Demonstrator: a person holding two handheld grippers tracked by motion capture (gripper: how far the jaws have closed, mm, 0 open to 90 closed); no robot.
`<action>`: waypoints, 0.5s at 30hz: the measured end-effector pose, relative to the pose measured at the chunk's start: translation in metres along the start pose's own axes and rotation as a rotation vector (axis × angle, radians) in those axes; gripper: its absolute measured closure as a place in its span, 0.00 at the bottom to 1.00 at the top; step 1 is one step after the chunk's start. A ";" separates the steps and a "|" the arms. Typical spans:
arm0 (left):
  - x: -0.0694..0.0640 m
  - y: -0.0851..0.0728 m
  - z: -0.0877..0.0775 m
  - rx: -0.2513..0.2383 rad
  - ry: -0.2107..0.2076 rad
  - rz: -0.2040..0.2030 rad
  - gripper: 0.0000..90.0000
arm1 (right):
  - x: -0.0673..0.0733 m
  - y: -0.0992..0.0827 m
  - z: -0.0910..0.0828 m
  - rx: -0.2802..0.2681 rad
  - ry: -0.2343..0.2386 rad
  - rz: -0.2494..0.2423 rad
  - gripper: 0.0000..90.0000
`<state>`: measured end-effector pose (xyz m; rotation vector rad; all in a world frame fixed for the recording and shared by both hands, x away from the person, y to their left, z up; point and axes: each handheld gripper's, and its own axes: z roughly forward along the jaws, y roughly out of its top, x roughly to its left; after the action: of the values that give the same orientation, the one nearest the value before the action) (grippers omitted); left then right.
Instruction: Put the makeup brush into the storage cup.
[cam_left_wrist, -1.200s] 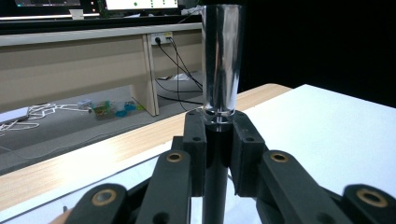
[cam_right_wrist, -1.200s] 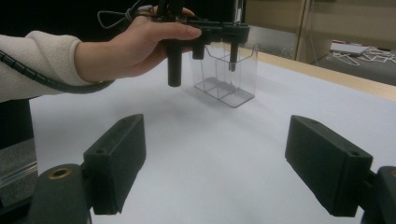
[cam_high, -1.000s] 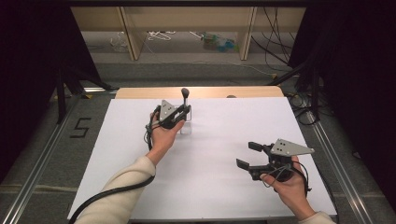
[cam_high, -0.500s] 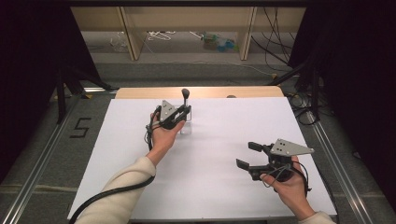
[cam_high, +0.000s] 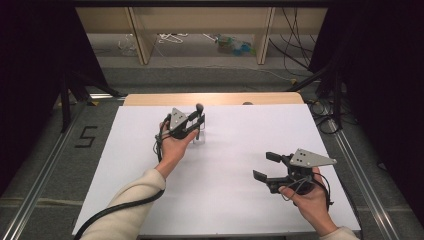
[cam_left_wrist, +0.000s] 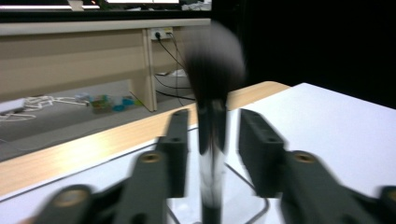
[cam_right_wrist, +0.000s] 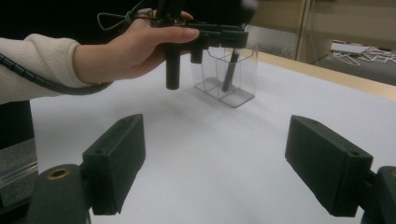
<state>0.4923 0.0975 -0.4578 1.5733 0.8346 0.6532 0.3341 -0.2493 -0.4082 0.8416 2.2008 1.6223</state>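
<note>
A makeup brush (cam_high: 200, 108) with a dark bristle head stands upright in a clear plastic holder (cam_high: 202, 139) at the far middle of the white table (cam_high: 240, 135). My left gripper (cam_high: 199, 120) is around the brush handle (cam_left_wrist: 211, 135). Its jaws have just been opening, and in the left gripper view a small gap shows on each side of the handle, so it is open. My right gripper (cam_high: 264, 166) hovers over the near right of the table, open wide and holding nothing (cam_right_wrist: 224, 158). The right gripper view shows the holder (cam_right_wrist: 236, 81) and the left gripper (cam_right_wrist: 219, 35) ahead.
The table's wooden far edge (cam_high: 215, 98) lies just behind the holder. Beyond it are a floor with cables and shelf legs (cam_high: 142, 40). Metal rails (cam_high: 45, 170) run along both sides of the table.
The left gripper's jaws have parted from the brush handle, which stays upright in the holder. Neither hand has shifted.
</note>
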 end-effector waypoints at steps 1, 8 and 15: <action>-0.001 0.000 -0.002 0.004 0.010 0.009 0.59 | 0.000 0.000 0.000 0.001 0.005 0.002 0.23; -0.003 0.002 -0.019 0.017 -0.006 0.000 0.32 | -0.001 0.000 0.002 -0.016 0.003 -0.015 0.23; -0.006 0.007 -0.036 0.047 -0.044 0.039 0.21 | -0.001 0.000 0.001 -0.007 -0.003 -0.013 0.23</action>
<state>0.4613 0.1133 -0.4452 1.6443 0.7933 0.6284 0.3353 -0.2494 -0.4085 0.8259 2.1929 1.6213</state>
